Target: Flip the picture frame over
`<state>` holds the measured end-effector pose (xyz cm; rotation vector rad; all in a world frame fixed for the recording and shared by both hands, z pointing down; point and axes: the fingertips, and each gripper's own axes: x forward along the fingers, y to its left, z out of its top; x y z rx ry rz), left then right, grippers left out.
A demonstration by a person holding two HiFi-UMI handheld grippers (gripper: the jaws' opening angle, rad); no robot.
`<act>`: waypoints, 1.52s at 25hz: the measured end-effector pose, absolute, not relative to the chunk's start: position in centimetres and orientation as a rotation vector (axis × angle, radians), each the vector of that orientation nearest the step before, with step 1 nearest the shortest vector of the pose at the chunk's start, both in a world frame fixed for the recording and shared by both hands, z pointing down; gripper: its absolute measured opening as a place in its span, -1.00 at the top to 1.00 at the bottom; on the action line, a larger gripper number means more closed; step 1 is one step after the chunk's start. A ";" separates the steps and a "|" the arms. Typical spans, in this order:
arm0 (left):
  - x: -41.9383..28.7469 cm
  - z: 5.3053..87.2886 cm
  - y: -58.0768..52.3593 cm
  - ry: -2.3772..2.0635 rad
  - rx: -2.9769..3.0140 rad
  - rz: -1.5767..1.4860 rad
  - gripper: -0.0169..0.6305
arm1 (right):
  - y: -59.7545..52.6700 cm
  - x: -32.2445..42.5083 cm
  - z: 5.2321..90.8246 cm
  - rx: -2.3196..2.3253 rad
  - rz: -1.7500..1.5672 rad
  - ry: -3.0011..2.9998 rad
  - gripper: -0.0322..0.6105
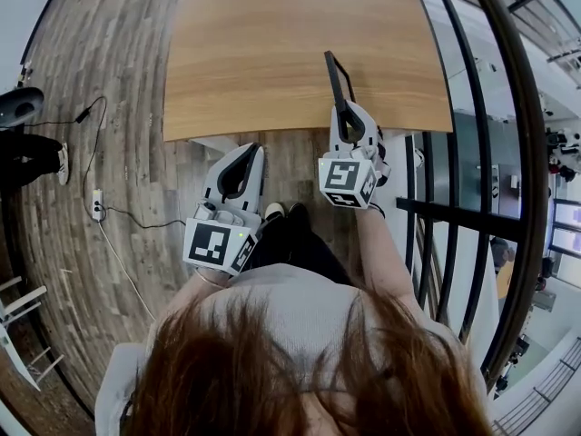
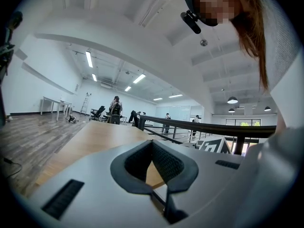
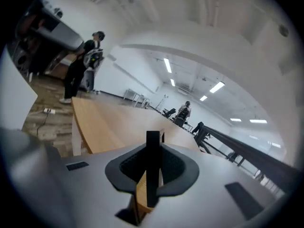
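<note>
My right gripper (image 1: 345, 109) is shut on the black picture frame (image 1: 334, 78), which stands on edge and shows edge-on as a thin dark bar above the near right part of the wooden table (image 1: 272, 44). In the right gripper view the frame (image 3: 153, 167) runs upright between the pads and sticks out past the right gripper's (image 3: 153, 148) tips. My left gripper (image 1: 252, 150) hangs lower, in front of the table's near edge, its fingertips meeting with nothing between them. The left gripper view shows the left gripper's (image 2: 152, 144) tips together and the tabletop (image 2: 95, 137) beyond.
A black metal railing (image 1: 458, 107) runs close along the table's right side. On the wood floor to the left lie a cable and a power strip (image 1: 97, 205). A person (image 3: 80, 70) stands beyond the table's far left corner.
</note>
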<state>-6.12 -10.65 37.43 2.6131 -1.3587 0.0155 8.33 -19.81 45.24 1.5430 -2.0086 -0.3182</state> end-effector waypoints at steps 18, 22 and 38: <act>-6.4 37.9 -10.7 -1.371 2.602 0.031 0.93 | -18.3 4.0 51.6 0.991 -0.712 -1.737 0.69; -6.5 37.9 -10.7 -1.375 2.596 0.032 0.93 | -17.8 3.6 53.4 0.890 -0.771 -1.646 0.69; -6.4 38.0 -10.8 -1.374 2.593 0.042 0.93 | -16.7 2.9 57.7 0.811 -0.793 -1.567 0.67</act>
